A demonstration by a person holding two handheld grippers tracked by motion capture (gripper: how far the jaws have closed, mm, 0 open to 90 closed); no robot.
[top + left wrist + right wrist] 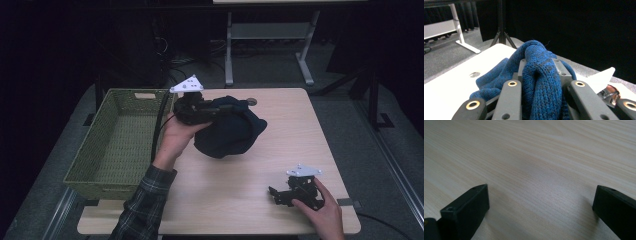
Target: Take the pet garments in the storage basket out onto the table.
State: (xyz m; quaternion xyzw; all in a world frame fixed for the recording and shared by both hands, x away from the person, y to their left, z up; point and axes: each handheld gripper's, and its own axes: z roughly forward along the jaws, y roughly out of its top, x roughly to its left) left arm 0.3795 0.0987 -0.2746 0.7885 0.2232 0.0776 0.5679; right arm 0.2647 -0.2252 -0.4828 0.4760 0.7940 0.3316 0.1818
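Nearest, right gripper (278,192) resting on the bare wooden table (225,200) with jaws spread wide, then left gripper (212,114) clamped on the bunched blue knit cloth (230,132) beside the green wicker basket (95,175) at far left.

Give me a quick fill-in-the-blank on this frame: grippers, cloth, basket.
1. The left gripper is shut on a blue knitted ____.
2. The green basket sits at the table's ____ edge in the high view.
3. The right gripper rests on the table with its jaws ____.
4. Inside, the basket is ____.

Missing words: cloth; left; open; empty
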